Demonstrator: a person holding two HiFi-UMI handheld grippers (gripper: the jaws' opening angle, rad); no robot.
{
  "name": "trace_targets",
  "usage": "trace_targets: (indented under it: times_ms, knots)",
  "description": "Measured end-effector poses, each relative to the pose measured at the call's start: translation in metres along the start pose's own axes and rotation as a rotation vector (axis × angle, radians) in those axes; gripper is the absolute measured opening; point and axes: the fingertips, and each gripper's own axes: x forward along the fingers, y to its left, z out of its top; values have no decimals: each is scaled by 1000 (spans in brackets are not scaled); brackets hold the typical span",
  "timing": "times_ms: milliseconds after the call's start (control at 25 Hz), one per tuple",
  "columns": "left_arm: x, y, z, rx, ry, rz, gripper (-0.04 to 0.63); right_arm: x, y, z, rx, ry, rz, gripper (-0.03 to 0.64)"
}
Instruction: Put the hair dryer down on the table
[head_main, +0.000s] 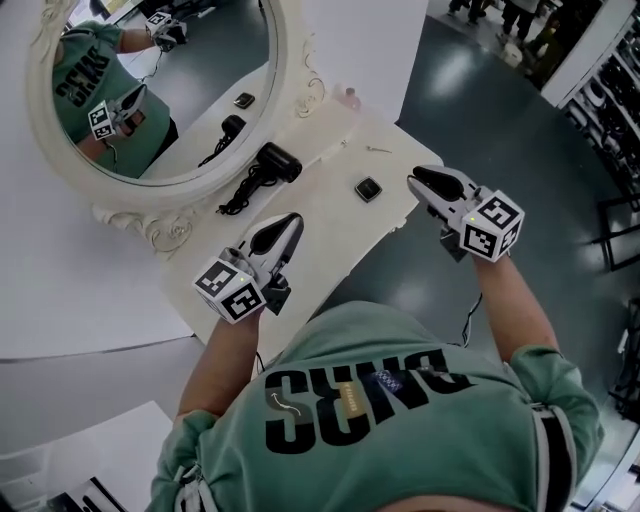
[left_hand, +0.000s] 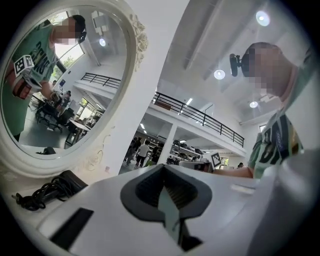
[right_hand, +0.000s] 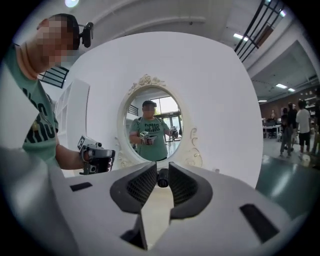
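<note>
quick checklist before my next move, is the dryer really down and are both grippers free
1. Hair dryer lying on the table: ok.
2. Right gripper fingers apart, nothing held: ok.
3. Left gripper fingers together, nothing held: ok.
4. Both grippers clear of the hair dryer and its cord: ok.
5. Hair dryer switched off: cannot tell.

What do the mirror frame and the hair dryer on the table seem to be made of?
The mirror frame looks like cream-painted wood or moulded resin, matte, with carved scrolls; which, I cannot tell. The hair dryer is probably black plastic, smooth with a dull sheen.
</note>
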Motion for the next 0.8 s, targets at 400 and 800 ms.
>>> trace_targets:
  times_ms: [400, 800]
  knots:
    - [11, -16, -4, 51, 15, -1, 11, -38, 10, -40, 129, -70, -40, -5]
    - [6, -21, -21, 51, 31, 8, 11, -40, 22, -47, 147, -52, -32, -5]
